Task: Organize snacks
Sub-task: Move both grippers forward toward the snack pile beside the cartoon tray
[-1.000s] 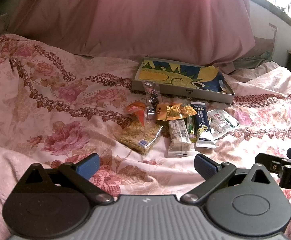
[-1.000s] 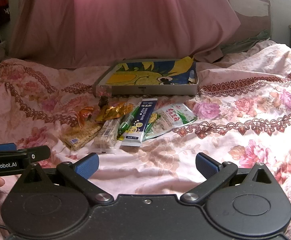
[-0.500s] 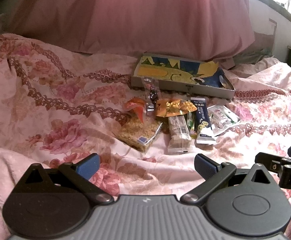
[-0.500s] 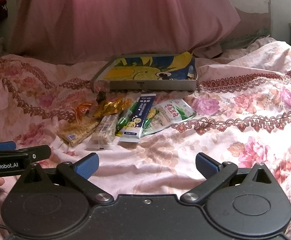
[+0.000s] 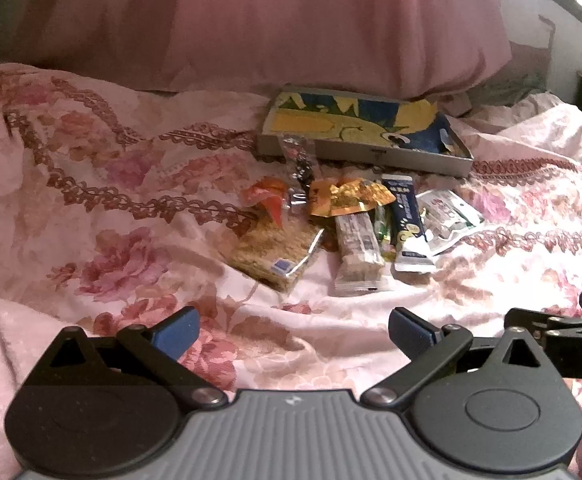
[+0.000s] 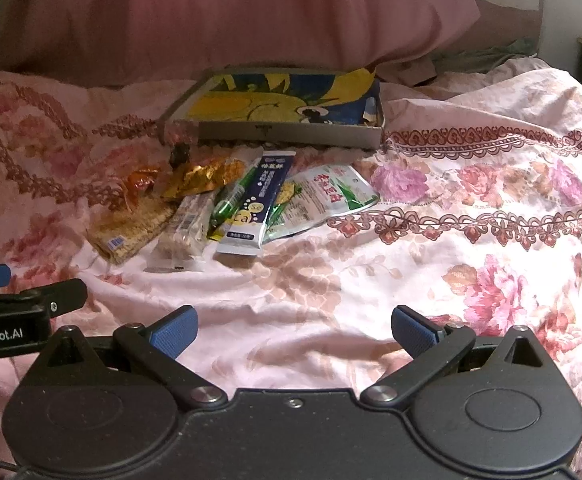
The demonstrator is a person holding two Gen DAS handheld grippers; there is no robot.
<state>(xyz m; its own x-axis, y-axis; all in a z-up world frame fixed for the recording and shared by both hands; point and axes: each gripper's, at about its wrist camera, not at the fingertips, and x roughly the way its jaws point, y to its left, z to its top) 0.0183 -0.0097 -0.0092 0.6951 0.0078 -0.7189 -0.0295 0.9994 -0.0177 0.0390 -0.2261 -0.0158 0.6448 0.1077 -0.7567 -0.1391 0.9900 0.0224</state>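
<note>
Several snack packets lie in a loose pile on the flowered bedspread: a brown cracker pack [image 5: 273,246], a pale bar [image 5: 358,254], a dark blue stick pack [image 5: 407,220], a gold wrapper [image 5: 347,198] and a white-green pouch [image 6: 333,196]. Behind them lies a shallow grey box [image 5: 365,152] with a yellow and blue lining [image 6: 283,98]. My left gripper [image 5: 293,334] is open and empty, short of the pile. My right gripper [image 6: 293,330] is open and empty, also short of it. Each gripper shows at the edge of the other's view.
A big pink pillow [image 5: 251,24] stands behind the box. The bedspread [image 6: 471,200] is rumpled, with folds to the right. A wall and window ledge [image 5: 563,4] are at the far right.
Both grippers have moved a little closer to the snack pile, and the views have tilted down slightly. Both stay open. No snack has moved.
</note>
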